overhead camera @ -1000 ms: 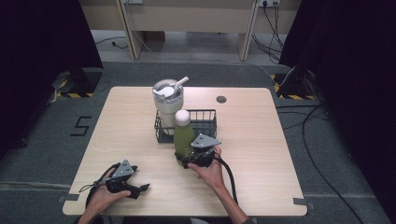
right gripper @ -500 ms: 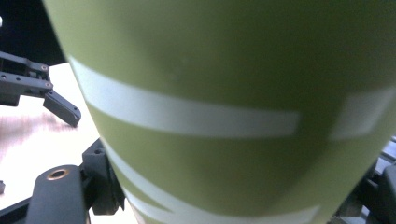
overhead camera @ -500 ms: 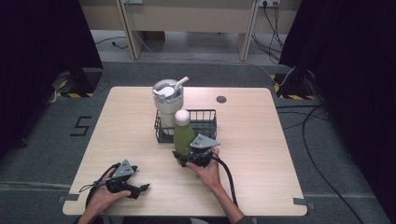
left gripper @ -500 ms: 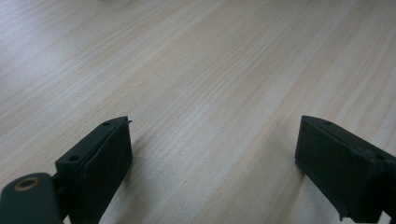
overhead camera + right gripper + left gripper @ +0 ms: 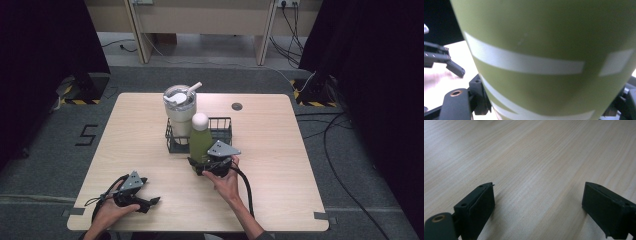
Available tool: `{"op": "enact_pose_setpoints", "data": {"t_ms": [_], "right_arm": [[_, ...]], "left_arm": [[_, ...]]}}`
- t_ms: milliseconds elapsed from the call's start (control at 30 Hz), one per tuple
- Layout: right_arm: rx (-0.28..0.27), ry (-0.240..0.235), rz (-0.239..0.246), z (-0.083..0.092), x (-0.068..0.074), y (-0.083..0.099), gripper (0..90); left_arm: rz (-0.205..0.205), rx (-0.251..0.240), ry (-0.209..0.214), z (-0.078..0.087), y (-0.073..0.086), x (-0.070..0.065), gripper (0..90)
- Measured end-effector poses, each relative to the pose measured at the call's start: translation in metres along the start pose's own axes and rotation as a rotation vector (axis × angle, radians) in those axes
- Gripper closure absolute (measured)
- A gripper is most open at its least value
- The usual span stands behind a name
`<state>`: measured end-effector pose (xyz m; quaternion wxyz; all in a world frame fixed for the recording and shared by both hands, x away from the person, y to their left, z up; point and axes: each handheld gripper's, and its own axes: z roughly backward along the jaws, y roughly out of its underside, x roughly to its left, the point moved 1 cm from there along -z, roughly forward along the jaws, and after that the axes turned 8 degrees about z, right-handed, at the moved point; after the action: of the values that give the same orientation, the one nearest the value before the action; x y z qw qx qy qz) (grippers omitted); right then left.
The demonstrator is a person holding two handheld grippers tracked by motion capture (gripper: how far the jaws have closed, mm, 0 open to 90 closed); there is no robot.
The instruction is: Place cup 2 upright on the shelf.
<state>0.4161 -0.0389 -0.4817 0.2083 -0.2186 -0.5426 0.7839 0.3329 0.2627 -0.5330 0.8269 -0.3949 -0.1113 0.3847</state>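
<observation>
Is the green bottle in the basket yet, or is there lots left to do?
Done: the big lidded tumbler stands in the black wire basket. In hand: the right gripper has just closed on the green white-capped bottle, which stands on the wooden table before the basket. Left, probably: lifting it in. The left gripper rests open.

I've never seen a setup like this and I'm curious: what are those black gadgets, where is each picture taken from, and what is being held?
A person holds a hand-held two-jaw tool in each hand. The high view looks down on a wooden table. The other two pictures come from cameras riding on the tools, looking along their jaws. On the table stand a wire basket, a lidded tumbler in it, and a green bottle in front. The right gripper has just closed on the bottle; its view shows the bottle between the jaws. The left gripper rests open over bare wood, holding nothing.
</observation>
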Motion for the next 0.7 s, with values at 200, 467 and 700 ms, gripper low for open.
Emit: {"op": "enact_pose_setpoints", "data": {"t_ms": [200,467,700], "right_arm": [[0.005,0.013,0.004,0.011,-0.007,-0.010,20.7],[0.025,0.032,0.002,0.023,-0.016,-0.021,20.7],[0.020,0.025,0.000,0.034,-0.024,-0.035,20.7]], "left_arm": [[-0.001,0.000,0.000,0.000,0.000,0.000,10.4],[-0.001,0.000,0.000,0.000,0.000,0.000,10.5],[0.000,0.000,0.000,0.000,0.000,0.000,10.5]]}}
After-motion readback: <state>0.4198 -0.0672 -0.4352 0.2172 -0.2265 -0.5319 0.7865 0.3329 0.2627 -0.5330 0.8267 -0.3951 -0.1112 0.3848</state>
